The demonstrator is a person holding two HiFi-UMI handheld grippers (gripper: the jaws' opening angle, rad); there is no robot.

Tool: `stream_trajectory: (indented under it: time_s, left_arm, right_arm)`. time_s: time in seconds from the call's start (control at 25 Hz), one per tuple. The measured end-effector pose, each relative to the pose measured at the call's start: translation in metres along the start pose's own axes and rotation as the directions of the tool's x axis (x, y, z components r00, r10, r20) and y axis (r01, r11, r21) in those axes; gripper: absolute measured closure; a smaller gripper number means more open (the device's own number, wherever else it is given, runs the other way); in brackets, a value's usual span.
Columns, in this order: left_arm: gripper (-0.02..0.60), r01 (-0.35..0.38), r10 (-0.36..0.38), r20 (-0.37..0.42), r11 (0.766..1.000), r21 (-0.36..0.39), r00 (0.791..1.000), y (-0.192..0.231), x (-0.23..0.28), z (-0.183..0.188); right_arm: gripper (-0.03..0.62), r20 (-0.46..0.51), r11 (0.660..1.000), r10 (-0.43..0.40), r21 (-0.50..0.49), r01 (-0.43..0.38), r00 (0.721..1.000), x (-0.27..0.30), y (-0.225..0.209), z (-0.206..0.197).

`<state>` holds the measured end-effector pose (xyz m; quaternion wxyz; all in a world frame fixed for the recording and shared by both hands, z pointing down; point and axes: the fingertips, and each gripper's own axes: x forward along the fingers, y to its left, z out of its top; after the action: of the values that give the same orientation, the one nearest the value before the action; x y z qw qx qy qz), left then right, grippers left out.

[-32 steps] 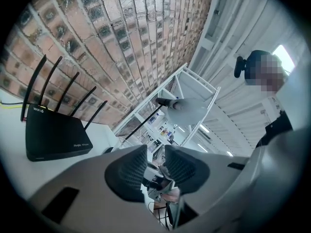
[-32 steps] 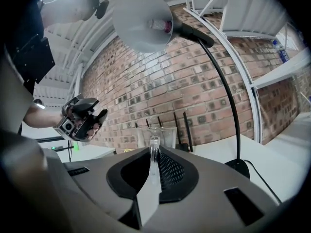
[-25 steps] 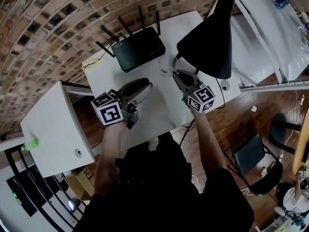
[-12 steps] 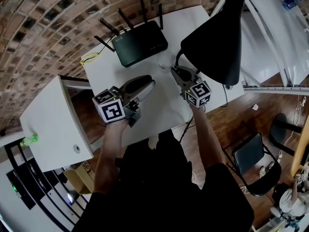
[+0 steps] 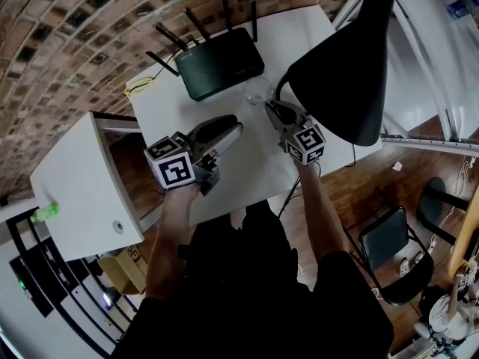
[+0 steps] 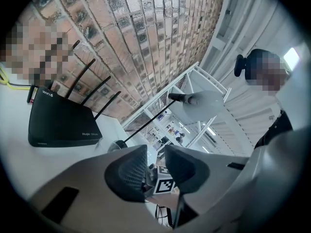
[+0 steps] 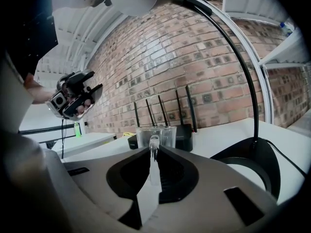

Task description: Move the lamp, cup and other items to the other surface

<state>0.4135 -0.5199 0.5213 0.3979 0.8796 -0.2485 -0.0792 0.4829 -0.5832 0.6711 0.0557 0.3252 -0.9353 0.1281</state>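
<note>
A clear glass cup [image 5: 258,92] [image 7: 155,136] is over the white table [image 5: 168,107], between the black router [image 5: 219,66] and the lamp. My right gripper [image 5: 274,111] [image 7: 154,154] is shut on the cup's near rim, the glass wall pinched between its pads. The lamp's black shade [image 5: 344,73] looms over the table's right side; its round base [image 7: 252,161] and curved stem stand just right of the cup. My left gripper [image 5: 228,127] [image 6: 155,171] hovers open and empty over the table's middle, left of the cup.
A second white surface [image 5: 75,193] lies to the left, across a narrow gap, with a small green bottle [image 5: 46,214] at its near corner. A yellow cable [image 5: 142,88] lies by the router. White shelving [image 5: 426,58] stands to the right, and a chair [image 5: 389,245] on the floor.
My right gripper has sunk a little towards the table with the cup still in it. The left gripper has barely shifted.
</note>
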Motion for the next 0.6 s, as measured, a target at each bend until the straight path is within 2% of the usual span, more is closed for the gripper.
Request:
stream_trajectory:
  time_s: [0.6]
  left_arm:
    - [0.431,-0.019,0.019,-0.016,1.000,-0.010,1.000,0.0088,-0.0010,-0.0046]
  right_arm:
    - [0.546,0.006,0.999,-0.007,-0.042,0.007,1.000,0.0035,0.0004,-0.0095]
